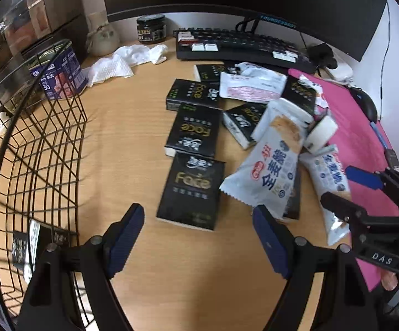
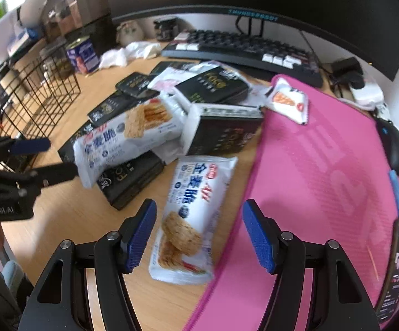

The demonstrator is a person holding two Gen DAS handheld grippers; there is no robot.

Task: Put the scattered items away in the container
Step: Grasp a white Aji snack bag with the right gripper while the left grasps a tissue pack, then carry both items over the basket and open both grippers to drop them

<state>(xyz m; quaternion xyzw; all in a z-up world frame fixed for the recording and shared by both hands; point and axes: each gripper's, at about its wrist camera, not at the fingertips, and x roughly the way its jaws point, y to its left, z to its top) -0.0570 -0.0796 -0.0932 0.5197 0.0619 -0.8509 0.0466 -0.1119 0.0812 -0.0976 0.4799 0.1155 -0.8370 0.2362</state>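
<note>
A black wire basket stands at the left and holds one black pack. Several black "Face" tissue packs and white cracker packs lie scattered on the wooden desk. My left gripper is open over bare desk, the nearest black pack just beyond its fingertips. It also shows at the left of the right wrist view as the left gripper. My right gripper is open and straddles a white cracker pack lying by the pink mat's edge; its pads stand clear of the pack.
A pink mat covers the right side, with a small orange-white packet, a mouse and a phone. A keyboard and monitor are at the back. A blue can, crumpled tissue and jar sit behind the basket.
</note>
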